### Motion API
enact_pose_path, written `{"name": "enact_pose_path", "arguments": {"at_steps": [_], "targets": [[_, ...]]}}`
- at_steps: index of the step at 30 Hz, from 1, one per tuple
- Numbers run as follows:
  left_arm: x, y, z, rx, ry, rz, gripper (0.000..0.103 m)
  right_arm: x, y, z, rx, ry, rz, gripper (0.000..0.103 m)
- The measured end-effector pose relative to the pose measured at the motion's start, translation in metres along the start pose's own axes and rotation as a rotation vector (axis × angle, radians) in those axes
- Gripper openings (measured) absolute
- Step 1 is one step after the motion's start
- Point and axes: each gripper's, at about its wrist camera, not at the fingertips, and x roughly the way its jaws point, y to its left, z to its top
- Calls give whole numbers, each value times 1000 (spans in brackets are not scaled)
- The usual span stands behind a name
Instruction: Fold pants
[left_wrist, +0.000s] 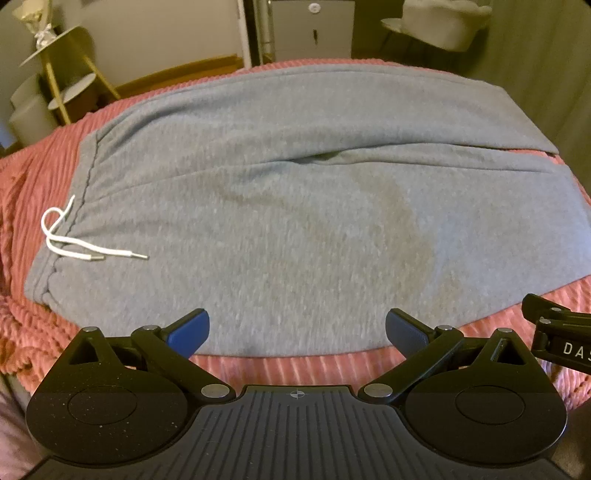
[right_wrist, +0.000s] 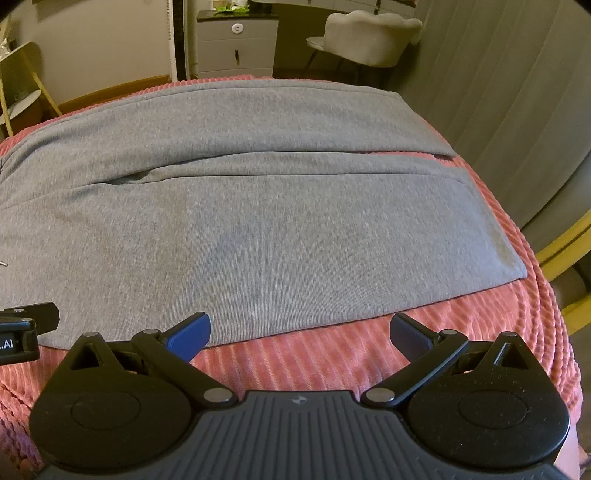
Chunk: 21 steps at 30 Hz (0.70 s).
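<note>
Grey sweatpants (left_wrist: 295, 206) lie flat on a pink ribbed blanket (left_wrist: 295, 369), waistband at the left with a white drawstring (left_wrist: 74, 243), legs stretching right to the hems (right_wrist: 491, 206). My left gripper (left_wrist: 297, 332) is open and empty, just above the near edge of the pants by the seat. My right gripper (right_wrist: 299, 334) is open and empty over the near edge of the closer leg (right_wrist: 295, 240). Each gripper's tip shows at the side of the other's view.
The blanket (right_wrist: 480, 332) covers a bed that drops off at the right. Behind stand a grey cabinet (right_wrist: 236, 44), a white chair (right_wrist: 369, 37) and a gold shelf stand (left_wrist: 70, 74). A yellow frame (right_wrist: 565, 251) is at the right.
</note>
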Motion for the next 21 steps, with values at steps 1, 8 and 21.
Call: {"name": "enact_pose_path", "arguments": {"at_steps": [1, 8, 21], "targets": [[0, 0, 0, 0, 0, 0, 103, 0, 0, 0, 1, 1, 1, 103], [-1, -1, 0, -4, 4, 4, 103, -1, 0, 1, -6, -1, 3, 103], [2, -1, 1, -2, 12, 8, 103, 0, -1, 1, 1, -3, 5, 103]]}}
